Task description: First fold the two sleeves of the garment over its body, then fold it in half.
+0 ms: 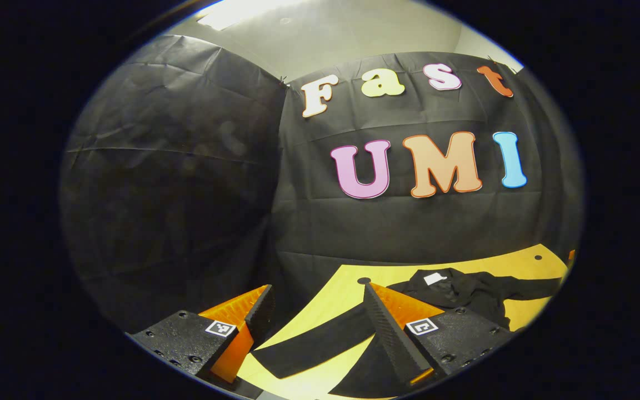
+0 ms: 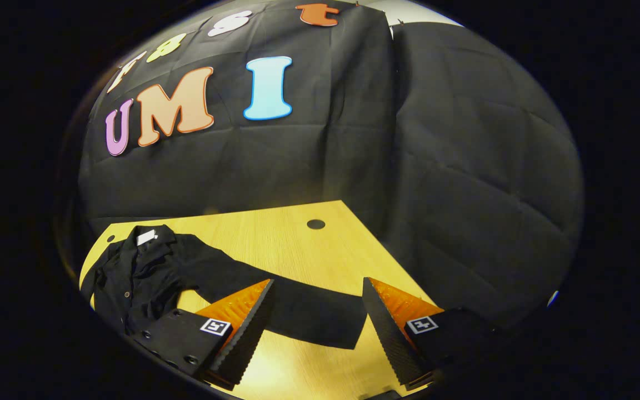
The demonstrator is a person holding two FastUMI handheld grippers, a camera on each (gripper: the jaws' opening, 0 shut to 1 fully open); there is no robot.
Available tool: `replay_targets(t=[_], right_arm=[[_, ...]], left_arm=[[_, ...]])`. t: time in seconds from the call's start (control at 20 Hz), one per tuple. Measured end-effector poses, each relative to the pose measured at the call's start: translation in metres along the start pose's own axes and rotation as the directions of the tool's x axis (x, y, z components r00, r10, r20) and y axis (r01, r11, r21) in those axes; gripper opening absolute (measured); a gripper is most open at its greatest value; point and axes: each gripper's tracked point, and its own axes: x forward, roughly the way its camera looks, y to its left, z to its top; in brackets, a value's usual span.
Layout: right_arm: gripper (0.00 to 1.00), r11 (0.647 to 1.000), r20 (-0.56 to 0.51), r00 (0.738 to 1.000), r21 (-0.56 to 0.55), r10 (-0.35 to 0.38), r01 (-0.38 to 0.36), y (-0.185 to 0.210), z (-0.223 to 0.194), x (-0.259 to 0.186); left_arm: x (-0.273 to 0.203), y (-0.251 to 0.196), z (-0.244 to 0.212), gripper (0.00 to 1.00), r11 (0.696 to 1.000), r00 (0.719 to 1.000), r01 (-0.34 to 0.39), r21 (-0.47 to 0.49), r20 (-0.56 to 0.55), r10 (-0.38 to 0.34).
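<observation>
A black button-up garment (image 2: pixel 142 266) lies flat on the wooden table (image 2: pixel 298 239), its collar with a white tag toward the far wall. One long sleeve (image 2: pixel 298 311) stretches out toward my right gripper (image 2: pixel 318 311), which stands open with the sleeve's cuff end lying between and beneath its fingers. In the left gripper view the garment's body (image 1: pixel 464 291) lies to the right and its other sleeve (image 1: pixel 314 341) runs toward my left gripper (image 1: pixel 320 311), which is open above that sleeve's end.
The table (image 1: pixel 342 289) has small round dark holes, one (image 2: pixel 315 224) near its far right corner and another (image 1: pixel 364 280) near its far left side. Black cloth walls close in the booth behind and to both sides.
</observation>
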Motion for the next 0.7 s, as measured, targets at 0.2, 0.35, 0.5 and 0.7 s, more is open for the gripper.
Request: replay_targets(t=[0.2, 0.35, 0.5, 0.7], right_arm=[[0.99, 1.000, -0.139, 0.990, 0.002, 0.024, -0.024, 0.001, -0.044, 0.038], [0.99, 0.998, -0.258, 0.965, -0.023, 0.051, -0.058, -0.004, -0.076, 0.055], [0.99, 0.998, -0.325, 0.945, -0.042, 0.028, -0.044, -0.013, -0.094, 0.066], [0.99, 0.998, -0.372, 0.928, -0.045, 0.014, -0.033, -0.018, -0.109, 0.073]], left_arm=[[-0.005, 0.003, -0.001, 0.96, 1.000, 1.000, -0.026, 0.012, -0.016, 0.026], [-0.011, 0.001, -0.004, 0.96, 0.999, 0.999, -0.030, 0.027, -0.026, 0.031], [-0.015, -0.004, -0.009, 0.96, 0.999, 0.999, -0.025, 0.038, -0.041, 0.027], [-0.019, -0.011, -0.010, 0.99, 0.999, 0.999, -0.014, 0.029, -0.041, 0.015]])
